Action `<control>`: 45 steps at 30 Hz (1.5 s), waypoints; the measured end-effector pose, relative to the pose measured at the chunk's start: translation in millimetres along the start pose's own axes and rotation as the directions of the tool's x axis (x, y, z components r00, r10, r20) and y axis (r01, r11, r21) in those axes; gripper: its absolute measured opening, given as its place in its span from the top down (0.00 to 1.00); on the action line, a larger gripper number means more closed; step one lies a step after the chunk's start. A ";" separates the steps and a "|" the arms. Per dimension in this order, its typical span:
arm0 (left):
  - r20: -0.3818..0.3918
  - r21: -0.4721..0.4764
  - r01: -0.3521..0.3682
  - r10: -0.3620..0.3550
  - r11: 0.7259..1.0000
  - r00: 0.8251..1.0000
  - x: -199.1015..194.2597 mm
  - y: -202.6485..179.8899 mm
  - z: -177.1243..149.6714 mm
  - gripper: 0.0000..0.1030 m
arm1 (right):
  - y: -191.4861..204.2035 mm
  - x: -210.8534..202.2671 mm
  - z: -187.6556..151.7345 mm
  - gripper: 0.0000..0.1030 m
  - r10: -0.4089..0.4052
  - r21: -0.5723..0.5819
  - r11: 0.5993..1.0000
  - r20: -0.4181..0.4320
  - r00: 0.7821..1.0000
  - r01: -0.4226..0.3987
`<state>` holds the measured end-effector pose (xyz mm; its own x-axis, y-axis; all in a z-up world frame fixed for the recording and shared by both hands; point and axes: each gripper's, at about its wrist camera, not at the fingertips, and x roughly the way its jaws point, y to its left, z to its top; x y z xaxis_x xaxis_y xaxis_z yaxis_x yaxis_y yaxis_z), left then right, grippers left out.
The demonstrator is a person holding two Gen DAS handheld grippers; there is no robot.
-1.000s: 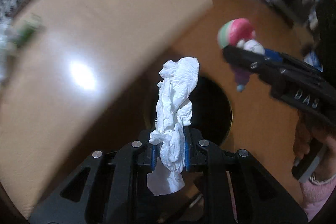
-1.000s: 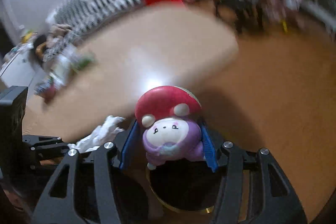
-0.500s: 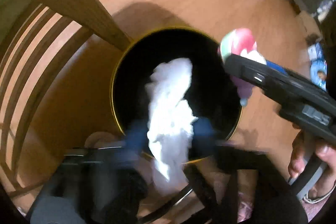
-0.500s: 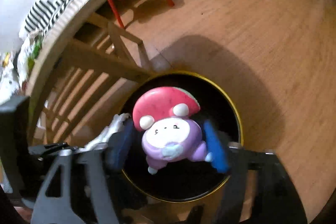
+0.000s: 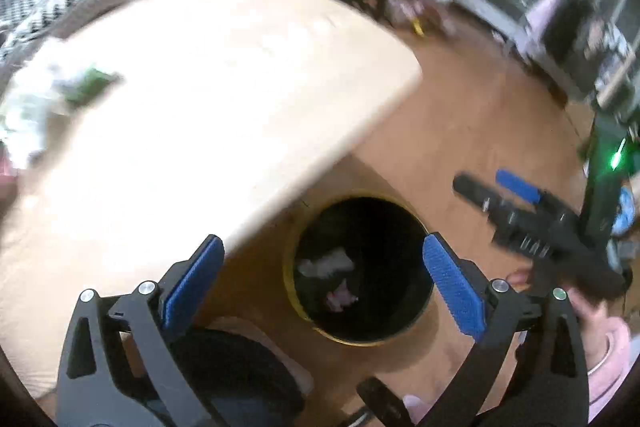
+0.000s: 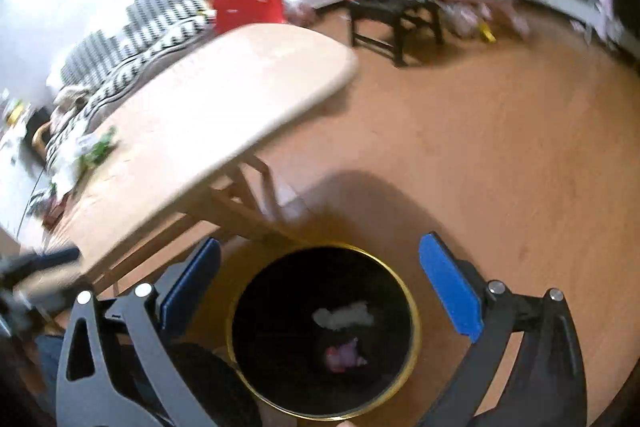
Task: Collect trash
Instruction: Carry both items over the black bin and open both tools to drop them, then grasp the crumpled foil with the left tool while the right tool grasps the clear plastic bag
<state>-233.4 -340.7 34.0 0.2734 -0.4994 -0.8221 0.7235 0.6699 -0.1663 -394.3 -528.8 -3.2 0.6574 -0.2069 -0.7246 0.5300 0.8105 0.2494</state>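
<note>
A black bin with a gold rim (image 5: 289,269) (image 6: 414,311) stands on the wooden floor beside the table. At its bottom lie the crumpled white tissue (image 5: 326,263) (image 6: 344,315) and the pink and purple mushroom toy (image 5: 340,299) (image 6: 344,357). My left gripper (image 5: 320,283) hangs above the bin, open, with nothing between its blue pads. My right gripper (image 6: 320,289) is also open and empty over the bin; in the left wrist view the right gripper (image 5: 516,203) shows at the right edge, held by a hand.
A light wooden table (image 6: 224,107) (image 5: 200,115) rises left of the bin, with blurred green and white litter (image 6: 86,149) at its far left end. A black stool (image 6: 394,15) and clutter stand across the open floor (image 6: 500,147).
Both grippers opened. The tissue and the mushroom toy dropped from them into the bin. Both views then swung up from the bin towards the table.
</note>
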 end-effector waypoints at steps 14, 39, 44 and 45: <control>0.035 -0.437 -0.423 0.485 0.794 0.874 -146.7 282.6 -39.5 0.06 | 278.3 33.8 57.3 0.07 0.215 -0.400 0.898 0.032 0.976 -0.185; 0.079 -0.428 -0.227 0.287 0.875 0.955 -59.3 351.6 6.2 0.64 | 429.7 186.0 76.2 0.86 0.284 -0.390 0.852 -0.213 0.935 -0.348; 0.134 -0.399 -0.238 0.313 0.885 0.940 -77.3 334.0 3.9 0.66 | 419.3 170.3 78.3 0.90 0.324 -0.403 0.842 -0.156 0.933 -0.360; 0.140 -0.398 -0.239 0.316 0.886 0.938 -79.9 332.2 4.0 0.66 | 415.8 167.1 80.6 0.91 0.330 -0.398 0.845 -0.137 0.934 -0.357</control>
<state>-12.3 -80.4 46.6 0.5744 -0.3338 -0.7474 0.3235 0.9313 -0.1674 -20.9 -270.6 31.2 0.7152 0.1493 -0.6828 -0.0002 0.9770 0.2134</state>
